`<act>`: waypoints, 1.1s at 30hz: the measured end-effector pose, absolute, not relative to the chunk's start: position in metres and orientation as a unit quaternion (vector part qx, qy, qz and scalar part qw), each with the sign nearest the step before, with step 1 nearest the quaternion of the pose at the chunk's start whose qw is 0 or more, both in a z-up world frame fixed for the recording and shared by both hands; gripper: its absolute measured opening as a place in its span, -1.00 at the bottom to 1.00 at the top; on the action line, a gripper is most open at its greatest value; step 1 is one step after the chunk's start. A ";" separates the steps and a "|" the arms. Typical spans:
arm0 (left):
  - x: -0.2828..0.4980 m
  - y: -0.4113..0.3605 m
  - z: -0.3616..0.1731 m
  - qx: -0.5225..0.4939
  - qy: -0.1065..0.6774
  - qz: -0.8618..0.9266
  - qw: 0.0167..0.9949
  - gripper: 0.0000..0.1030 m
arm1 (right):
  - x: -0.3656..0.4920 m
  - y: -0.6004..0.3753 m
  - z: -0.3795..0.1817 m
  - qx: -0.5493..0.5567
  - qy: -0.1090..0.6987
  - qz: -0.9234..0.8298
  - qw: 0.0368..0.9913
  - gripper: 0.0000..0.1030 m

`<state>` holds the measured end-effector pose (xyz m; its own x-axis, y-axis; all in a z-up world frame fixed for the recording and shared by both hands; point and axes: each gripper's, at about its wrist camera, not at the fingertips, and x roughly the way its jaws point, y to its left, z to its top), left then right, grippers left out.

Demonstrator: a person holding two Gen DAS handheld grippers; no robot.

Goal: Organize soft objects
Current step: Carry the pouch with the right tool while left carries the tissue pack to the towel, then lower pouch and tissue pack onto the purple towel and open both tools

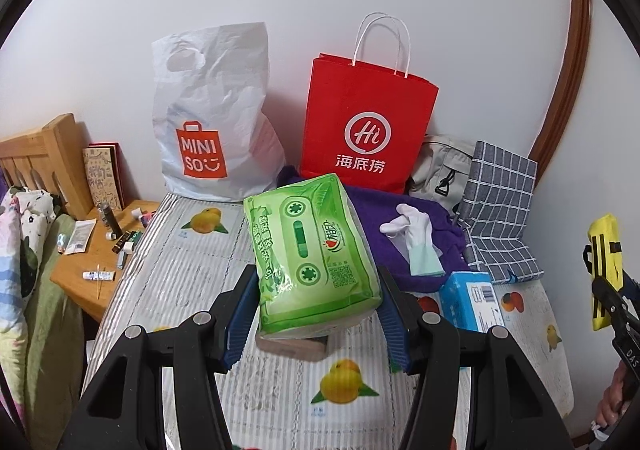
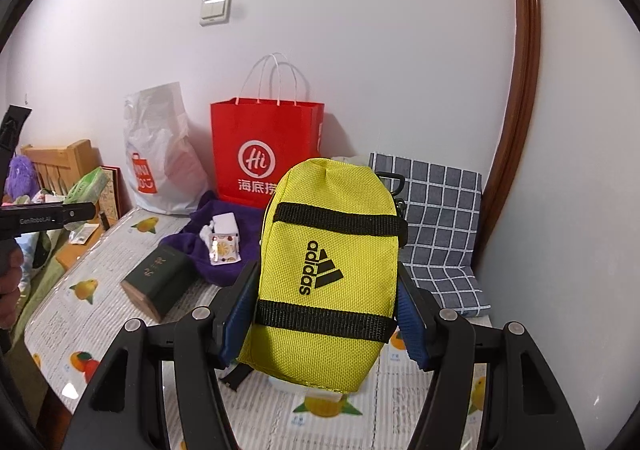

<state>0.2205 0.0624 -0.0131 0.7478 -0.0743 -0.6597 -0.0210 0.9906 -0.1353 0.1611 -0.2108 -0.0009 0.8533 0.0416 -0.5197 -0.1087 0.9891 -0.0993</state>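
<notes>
Green plastic-wrapped tissue pack (image 1: 316, 254) sits clamped between the pads of the left gripper (image 1: 316, 314), lifted above the fruit-print table cover (image 1: 192, 262). Right gripper (image 2: 326, 314) squeezes a yellow fabric pouch (image 2: 328, 270) the same way. Farther back stand a white plastic shopping bag (image 1: 212, 110) and red paper bag (image 1: 368, 122); keep grips gentle and lower each item straight into an open bag mouth.
</notes>
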 end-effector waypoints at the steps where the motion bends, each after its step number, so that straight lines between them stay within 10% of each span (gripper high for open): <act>1: 0.224 0.062 -0.013 -0.067 0.354 -0.014 0.933 0.05 | 0.169 -0.211 -0.001 -0.059 0.268 0.042 0.961 0.22; 33: 0.409 0.044 -0.083 -0.090 0.417 -0.042 0.903 0.05 | 0.381 -0.193 -0.063 0.001 0.322 0.089 0.942 0.24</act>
<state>0.4089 0.0442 -0.0829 0.6480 -0.1514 -0.7464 0.0009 0.9802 -0.1981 0.3807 -0.1934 -0.0625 0.7765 0.1674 -0.6075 -0.1668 0.9843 0.0581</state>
